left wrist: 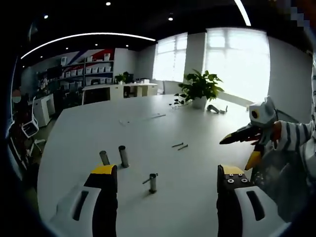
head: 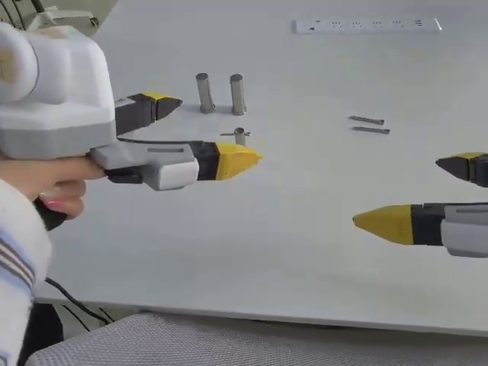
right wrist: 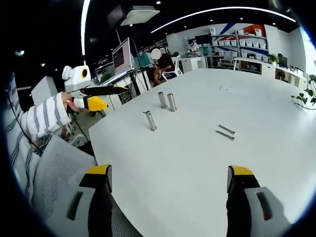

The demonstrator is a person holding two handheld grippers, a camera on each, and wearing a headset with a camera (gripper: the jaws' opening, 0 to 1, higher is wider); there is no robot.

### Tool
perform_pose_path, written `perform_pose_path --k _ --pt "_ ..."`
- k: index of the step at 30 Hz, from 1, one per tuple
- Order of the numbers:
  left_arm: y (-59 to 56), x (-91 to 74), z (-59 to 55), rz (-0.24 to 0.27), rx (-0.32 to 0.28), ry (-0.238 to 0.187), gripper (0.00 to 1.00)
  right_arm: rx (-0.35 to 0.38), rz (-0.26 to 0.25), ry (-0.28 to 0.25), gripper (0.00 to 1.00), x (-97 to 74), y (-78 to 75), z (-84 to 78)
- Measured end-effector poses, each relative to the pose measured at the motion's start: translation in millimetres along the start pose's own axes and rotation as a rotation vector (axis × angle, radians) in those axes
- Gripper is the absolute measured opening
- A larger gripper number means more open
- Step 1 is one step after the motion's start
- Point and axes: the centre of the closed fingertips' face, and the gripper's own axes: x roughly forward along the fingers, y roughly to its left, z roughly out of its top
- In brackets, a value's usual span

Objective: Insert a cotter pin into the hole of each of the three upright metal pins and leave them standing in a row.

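Note:
Two bare metal pins (head: pixel 203 93) (head: pixel 237 94) stand upright side by side on the white table. In front of them is a shorter-looking third pin (head: pixel 240 136) with a cotter pin through its top. Two loose cotter pins (head: pixel 369 125) lie flat to the right. My left gripper (head: pixel 210 130) hovers open just left of the third pin, holding nothing. My right gripper (head: pixel 412 194) is open and empty at the right edge, nearer than the loose cotter pins. The left gripper view has the third pin (left wrist: pixel 152 182) between its jaws' line; the right gripper view has it (right wrist: pixel 149 120) ahead.
A white power strip (head: pixel 366 25) lies at the table's far side. A potted plant (left wrist: pixel 200 89) stands at the table's far end. A grey fabric chair back (head: pixel 229 343) sits below the near table edge. A person (right wrist: pixel 160 61) sits beyond the table.

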Motion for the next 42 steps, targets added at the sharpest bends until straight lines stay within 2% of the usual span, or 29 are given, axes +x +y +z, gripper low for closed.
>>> perform_pose_path --k 2,4,7,11,13,19,21,22,26,30,35,38,42 --pt "7.1 3.6 9.4 0.014 0.010 -0.016 0.79 0.037 0.009 -0.024 0.96 -0.3 1.5 2.7" --pt "13.4 6.2 13.8 0.020 0.017 -0.017 0.79 0.046 -0.009 -0.036 0.97 -0.7 -1.6 4.4" --pt "25.7 10.2 21.2 0.031 0.004 -0.016 0.79 0.045 -0.045 -0.029 0.97 -0.1 -6.6 3.6" --pt "41.9 12.4 33.3 0.045 -0.015 -0.043 0.75 0.075 -0.050 -0.045 0.97 0.8 -5.2 6.5" --pt "50.6 14.1 34.1 0.060 -0.015 -0.039 0.74 0.080 -0.051 -0.046 0.97 1.5 -3.4 6.5" --pt "71.3 20.0 20.4 0.079 -0.006 0.021 0.69 0.086 -0.053 -0.038 0.95 4.7 0.8 4.0" --pt "84.7 21.2 13.2 0.110 0.038 0.067 0.65 0.085 -0.053 -0.033 0.94 5.4 2.2 3.8" --pt "94.6 21.9 12.4 0.137 0.069 0.081 0.62 0.087 -0.054 -0.033 0.94 5.3 2.2 3.7" --pt "112.3 28.0 14.6 0.167 0.077 0.087 0.59 0.087 -0.048 -0.022 0.96 6.1 2.5 0.8" --pt "119.6 37.9 10.4 0.162 0.054 0.102 0.55 0.093 -0.055 -0.010 0.95 7.0 1.6 -2.3" --pt "127.6 56.2 -6.4 0.159 0.049 0.160 0.52 0.093 -0.062 -0.002 0.95 7.0 0.9 -3.9" --pt "132.0 64.1 -16.1 0.167 0.066 0.197 0.51 0.093 -0.071 -0.002 0.94 6.1 -0.7 -3.9" --pt "136.7 72.9 -29.2 0.174 0.062 0.240 0.37 0.095 -0.076 0.002 0.93 5.5 -2.7 -4.9"
